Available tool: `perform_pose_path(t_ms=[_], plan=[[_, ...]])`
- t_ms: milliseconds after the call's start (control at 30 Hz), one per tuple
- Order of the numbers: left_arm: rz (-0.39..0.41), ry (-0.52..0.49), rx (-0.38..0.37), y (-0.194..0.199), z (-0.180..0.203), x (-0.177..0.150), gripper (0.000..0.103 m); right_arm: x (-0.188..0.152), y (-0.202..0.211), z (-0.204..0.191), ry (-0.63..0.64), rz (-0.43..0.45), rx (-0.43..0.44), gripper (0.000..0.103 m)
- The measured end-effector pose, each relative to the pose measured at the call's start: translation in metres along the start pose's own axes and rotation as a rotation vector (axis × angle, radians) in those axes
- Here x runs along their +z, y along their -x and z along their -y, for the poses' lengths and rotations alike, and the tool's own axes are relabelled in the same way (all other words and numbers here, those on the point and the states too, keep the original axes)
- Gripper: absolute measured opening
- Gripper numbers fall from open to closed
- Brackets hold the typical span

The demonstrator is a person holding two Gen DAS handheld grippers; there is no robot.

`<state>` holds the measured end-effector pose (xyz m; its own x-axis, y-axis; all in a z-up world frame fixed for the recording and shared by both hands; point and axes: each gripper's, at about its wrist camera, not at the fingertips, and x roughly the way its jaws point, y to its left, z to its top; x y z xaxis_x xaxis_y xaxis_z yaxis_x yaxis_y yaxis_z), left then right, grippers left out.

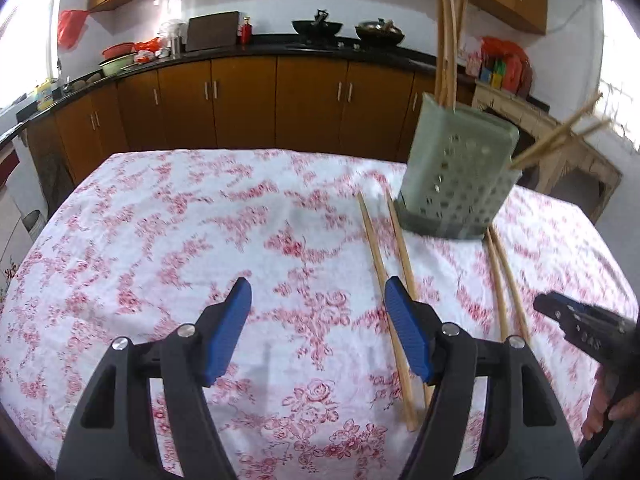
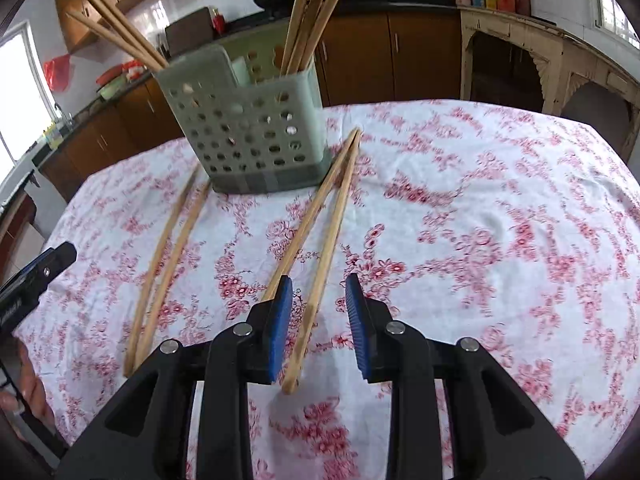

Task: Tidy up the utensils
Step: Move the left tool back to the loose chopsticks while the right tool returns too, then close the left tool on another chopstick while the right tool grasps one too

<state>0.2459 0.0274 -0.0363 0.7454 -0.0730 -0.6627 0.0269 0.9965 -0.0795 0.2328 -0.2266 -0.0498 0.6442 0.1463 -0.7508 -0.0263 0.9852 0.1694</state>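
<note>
A pale green perforated utensil holder (image 1: pixel 456 184) (image 2: pixel 256 136) stands on the floral tablecloth with several chopsticks (image 2: pixel 308 12) upright in it. Two pairs of wooden chopsticks lie in front of it. My left gripper (image 1: pixel 318 292) hovers open over bare cloth, and the left pair (image 1: pixel 376 264) (image 2: pixel 164 264) runs beside and under its right finger. My right gripper (image 2: pixel 319 286) is narrowly open over the right pair (image 2: pixel 338 208) (image 1: pixel 497 280). One stick of that pair lies between its blue pads without touching them.
The table (image 1: pixel 160 220) ends just beyond the holder. Behind it runs a dark counter with brown cabinets (image 1: pixel 244 100) and woks. A worn pale wooden side table (image 2: pixel 560 52) stands at the right. A hand (image 1: pixel 608 404) holds the right gripper's handle.
</note>
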Motion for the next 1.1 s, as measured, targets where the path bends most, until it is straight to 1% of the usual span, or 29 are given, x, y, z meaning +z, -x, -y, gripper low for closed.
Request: perform_pose_path(t_ms=[167, 233, 300, 400, 500, 567, 633, 700, 767, 833, 933, 967, 1000, 1033, 1067, 1100], plan=[[-0.04, -0.009, -0.019, -0.011, 0.006, -0.007, 0.068, 0.002, -0.019, -0.005, 0.021, -0.034, -0.027, 0.027], [-0.055, -0.005, -0.032, -0.014, 0.006, -0.01, 0.068, -0.001, -0.023, -0.005, 0.023, -0.05, -0.048, 0.02], [-0.062, -0.013, -0.031, -0.017, 0.007, -0.011, 0.068, -0.003, -0.02, -0.004, 0.034, -0.028, -0.076, 0.009], [-0.073, -0.022, -0.053, -0.021, 0.01, -0.011, 0.068, -0.002, -0.02, 0.006, 0.002, -0.017, -0.093, 0.008], [-0.089, -0.031, -0.053, -0.024, 0.014, -0.012, 0.068, 0.001, -0.016, 0.03, -0.064, 0.003, -0.154, 0.007], [-0.106, -0.041, -0.042, -0.029, 0.016, -0.013, 0.068, 0.004, -0.014, 0.053, -0.137, 0.014, -0.212, 0.007], [-0.128, -0.05, -0.047, -0.034, 0.019, -0.014, 0.064, 0.006, -0.011, 0.068, -0.179, 0.013, -0.232, 0.007], [-0.152, -0.064, -0.039, -0.041, 0.023, -0.016, 0.056, 0.005, -0.01, 0.072, -0.167, 0.011, -0.235, 0.007], [-0.176, -0.069, -0.047, -0.047, 0.027, -0.018, 0.052, 0.002, -0.01, 0.069, -0.13, 0.014, -0.247, 0.007], [-0.19, -0.07, -0.057, -0.051, 0.031, -0.02, 0.052, 0.0, -0.01, 0.066, -0.11, 0.018, -0.249, 0.008], [-0.196, -0.081, -0.072, -0.053, 0.039, -0.022, 0.052, 0.0, -0.011, 0.063, -0.098, 0.015, -0.229, 0.008], [-0.197, -0.089, -0.067, -0.055, 0.042, -0.022, 0.046, 0.0, -0.012, 0.061, -0.092, 0.015, -0.226, 0.007], [-0.193, -0.102, -0.043, -0.056, 0.044, -0.023, 0.036, 0.003, -0.014, 0.059, -0.086, 0.014, -0.223, 0.008], [-0.188, -0.112, -0.023, -0.057, 0.045, -0.023, 0.031, 0.003, -0.015, 0.057, -0.071, 0.014, -0.223, 0.008], [-0.181, -0.118, -0.004, -0.06, 0.045, -0.021, 0.021, 0.003, -0.017, 0.056, -0.063, 0.014, -0.223, 0.007], [-0.18, -0.107, 0.001, -0.062, 0.041, -0.019, 0.013, 0.004, -0.017, 0.057, -0.061, 0.016, -0.221, 0.007]])
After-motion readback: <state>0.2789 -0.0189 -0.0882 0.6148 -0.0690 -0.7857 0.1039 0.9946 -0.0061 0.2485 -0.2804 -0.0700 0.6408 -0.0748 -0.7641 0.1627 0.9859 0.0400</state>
